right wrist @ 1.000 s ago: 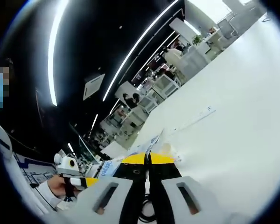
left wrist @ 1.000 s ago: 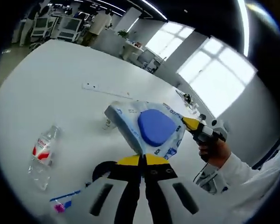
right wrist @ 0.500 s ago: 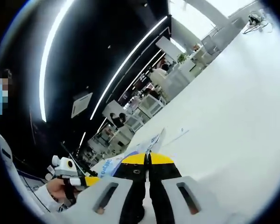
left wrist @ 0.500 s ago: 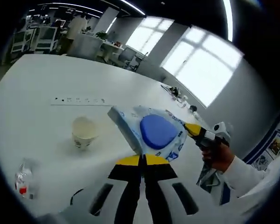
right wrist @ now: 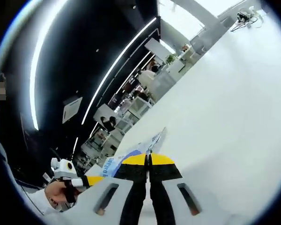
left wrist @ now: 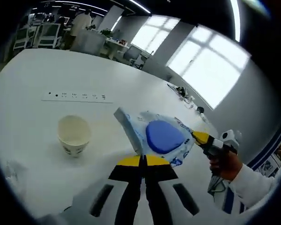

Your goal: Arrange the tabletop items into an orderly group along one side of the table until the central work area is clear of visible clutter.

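Both grippers pinch a wipes packet (left wrist: 161,138) with a blue lid, held above the white table (left wrist: 33,79). Left gripper (left wrist: 143,160) and right gripper (right wrist: 148,159) jaws are closed on its edges. A paper cup (left wrist: 73,135) stands nearby.

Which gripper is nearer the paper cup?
Left. The left gripper sits just beside the paper cup; the right gripper holds the wipes pack's far edge.

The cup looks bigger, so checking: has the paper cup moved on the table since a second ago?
No. The paper cup still stands just in front of the power strip; the camera shifted, not the cup.
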`<state>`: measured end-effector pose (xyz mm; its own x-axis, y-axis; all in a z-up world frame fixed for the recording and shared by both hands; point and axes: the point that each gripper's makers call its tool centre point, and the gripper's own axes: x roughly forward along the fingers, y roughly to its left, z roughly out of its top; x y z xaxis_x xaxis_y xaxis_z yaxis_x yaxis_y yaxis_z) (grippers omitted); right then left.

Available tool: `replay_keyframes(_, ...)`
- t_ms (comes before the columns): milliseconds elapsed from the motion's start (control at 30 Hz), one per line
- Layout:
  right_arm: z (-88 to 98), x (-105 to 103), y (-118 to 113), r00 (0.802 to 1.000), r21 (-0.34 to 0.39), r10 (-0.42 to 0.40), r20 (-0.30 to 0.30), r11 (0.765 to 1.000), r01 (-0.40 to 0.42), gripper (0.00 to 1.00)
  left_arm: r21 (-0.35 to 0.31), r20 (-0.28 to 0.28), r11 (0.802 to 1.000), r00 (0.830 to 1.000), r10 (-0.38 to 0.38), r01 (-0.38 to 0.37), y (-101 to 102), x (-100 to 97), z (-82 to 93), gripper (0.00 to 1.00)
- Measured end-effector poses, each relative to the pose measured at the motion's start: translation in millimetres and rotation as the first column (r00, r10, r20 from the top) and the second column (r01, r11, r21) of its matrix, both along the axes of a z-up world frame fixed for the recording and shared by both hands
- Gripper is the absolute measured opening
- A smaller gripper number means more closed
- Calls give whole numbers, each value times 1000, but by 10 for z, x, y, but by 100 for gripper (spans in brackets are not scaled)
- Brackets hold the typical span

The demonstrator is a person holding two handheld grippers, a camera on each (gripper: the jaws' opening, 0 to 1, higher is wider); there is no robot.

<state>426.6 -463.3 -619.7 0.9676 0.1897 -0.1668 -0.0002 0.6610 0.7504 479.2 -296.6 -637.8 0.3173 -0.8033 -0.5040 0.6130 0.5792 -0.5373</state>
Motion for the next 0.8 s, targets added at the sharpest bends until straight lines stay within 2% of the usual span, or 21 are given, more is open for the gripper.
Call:
replay_keyframes(100,-119,80,-32,1000,3,6,-15,1000,-6,0,23,-3,1000,1000,14,-14,-25,75,-162,0)
replay_keyframes(233,-234,182,-61,999,7,16,-29,1000,-16,0,19,-28,998,997,68,-67,-26,188,-314,0)
replay_keyframes(400,-403,334,-113,998,15,33,-47,999,-32,0,44,-21,994,994,104,-103,-14,296,-495,0)
replay_keyframes(800,-676,474,-213,996,16,35,-80,999,-34,0,59,-25,978,980,199,-198,-70,448,-767,0)
